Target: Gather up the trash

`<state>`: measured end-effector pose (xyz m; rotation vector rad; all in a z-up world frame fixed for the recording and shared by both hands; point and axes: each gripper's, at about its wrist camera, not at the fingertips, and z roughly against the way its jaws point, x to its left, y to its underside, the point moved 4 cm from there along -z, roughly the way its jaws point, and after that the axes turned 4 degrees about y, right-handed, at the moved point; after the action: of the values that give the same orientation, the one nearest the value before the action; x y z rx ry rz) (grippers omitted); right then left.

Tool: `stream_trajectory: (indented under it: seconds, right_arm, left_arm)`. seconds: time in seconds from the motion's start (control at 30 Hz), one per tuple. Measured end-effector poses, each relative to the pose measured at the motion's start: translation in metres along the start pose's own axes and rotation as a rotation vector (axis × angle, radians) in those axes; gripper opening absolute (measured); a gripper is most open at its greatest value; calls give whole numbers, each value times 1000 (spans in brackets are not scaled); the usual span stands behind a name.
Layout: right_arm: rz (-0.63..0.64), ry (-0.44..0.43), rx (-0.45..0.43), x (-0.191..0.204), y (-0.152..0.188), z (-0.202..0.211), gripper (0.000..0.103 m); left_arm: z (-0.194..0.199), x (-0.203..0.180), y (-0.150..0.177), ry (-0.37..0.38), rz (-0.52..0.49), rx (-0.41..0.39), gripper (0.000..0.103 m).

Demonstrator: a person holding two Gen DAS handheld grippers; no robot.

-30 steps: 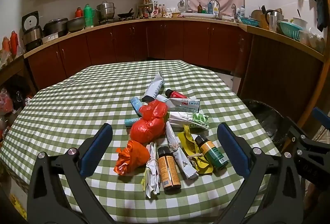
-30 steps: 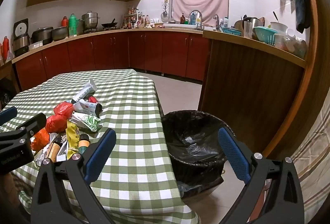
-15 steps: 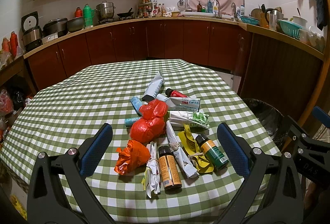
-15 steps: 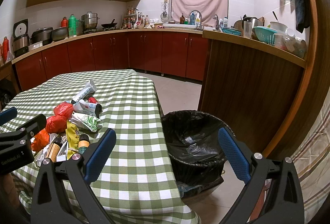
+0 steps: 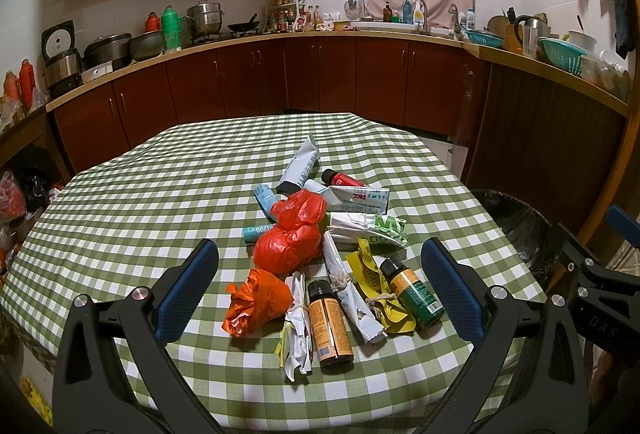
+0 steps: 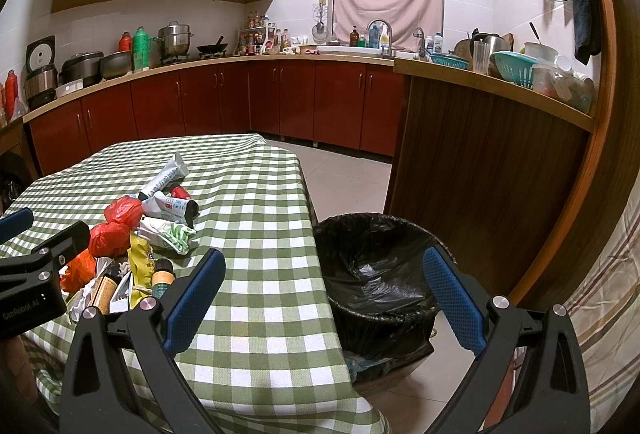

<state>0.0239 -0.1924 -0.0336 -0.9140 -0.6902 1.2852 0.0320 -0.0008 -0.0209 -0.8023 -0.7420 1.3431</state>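
A pile of trash lies on the green checked table: a red plastic bag, an orange bag, two small bottles, a yellow wrapper, white tubes and crumpled packets. My left gripper is open and empty, held above the near table edge in front of the pile. My right gripper is open and empty, above the table's right edge beside a bin with a black liner. The pile also shows in the right wrist view.
The bin stands on the floor between the table and a brown wooden counter. It also shows in the left wrist view. Dark red cabinets with pots and bottles line the back wall. The left gripper's body shows at the left.
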Motion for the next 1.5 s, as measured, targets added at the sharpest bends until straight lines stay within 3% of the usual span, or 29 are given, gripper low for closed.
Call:
stream_trajectory:
  seconds: [0.7,0.97,1.2,1.3,1.37,1.4,1.5]
  right_arm:
    - [1,0,2,1,-1,0,96]
    - [23,-31,18,14,3,-4,96]
    - [69,-117,44,44,11,-10,96]
    - [93,-150,52,60,13,-12,92]
    - [111,-170,57,70,14,-13,73]
    - [118,-175,65,73,15,-15,68]
    - [128,-195,95,81,19,-21,64]
  left_arm:
    - [-5,5,6,-3,5,15,99]
    - [-14,28,13,-26,12,59,99]
    - [-21,60,26,-69,36,112,81]
    - [-23,71,30,-78,48,129,79]
    - [-24,77,34,-79,56,139,77]
    - [-25,78,34,-76,61,145,76]
    - [-27,79,36,-57,66,157,76]
